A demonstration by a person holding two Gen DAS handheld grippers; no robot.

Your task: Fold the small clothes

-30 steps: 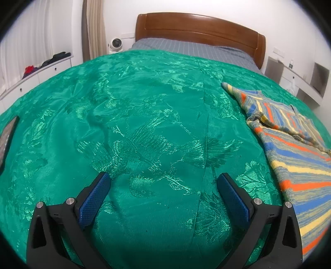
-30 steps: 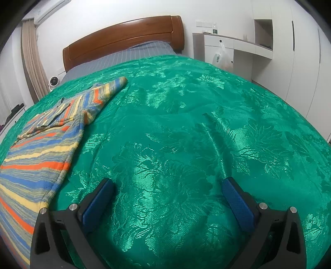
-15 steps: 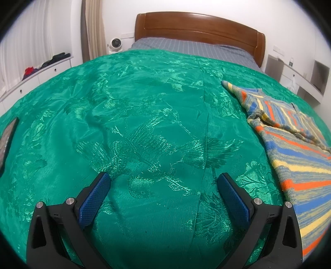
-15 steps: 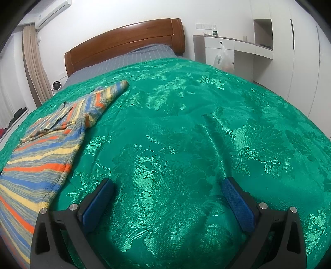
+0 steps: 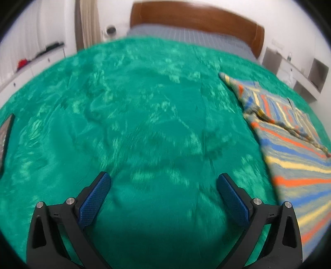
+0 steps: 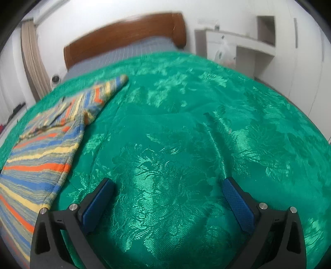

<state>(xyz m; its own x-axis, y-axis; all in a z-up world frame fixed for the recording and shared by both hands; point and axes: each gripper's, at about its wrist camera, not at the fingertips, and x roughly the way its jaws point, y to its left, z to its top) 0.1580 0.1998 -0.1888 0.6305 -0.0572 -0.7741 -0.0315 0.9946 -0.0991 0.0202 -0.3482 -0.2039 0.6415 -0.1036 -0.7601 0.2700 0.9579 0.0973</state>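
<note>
A striped knit garment (image 5: pixel 293 149) in blue, orange and yellow lies flat on the green bedspread (image 5: pixel 144 115). It fills the right side of the left wrist view and the left side of the right wrist view (image 6: pixel 43 149), with one sleeve pointing toward the headboard. My left gripper (image 5: pixel 163 186) is open and empty over bare bedspread, left of the garment. My right gripper (image 6: pixel 168 189) is open and empty over bare bedspread (image 6: pixel 186 132), right of the garment's edge.
A wooden headboard (image 5: pixel 196 18) and grey sheet close the far end. A dark flat object (image 5: pixel 5 136) lies at the bed's left edge. White cabinets (image 6: pixel 244 49) with a hanging bag stand at the right, low drawers (image 5: pixel 31 68) at the left.
Both views have shifted and blurred. The garment takes up more of each view and sits nearer the fingers than before. Both grippers stay open and empty.
</note>
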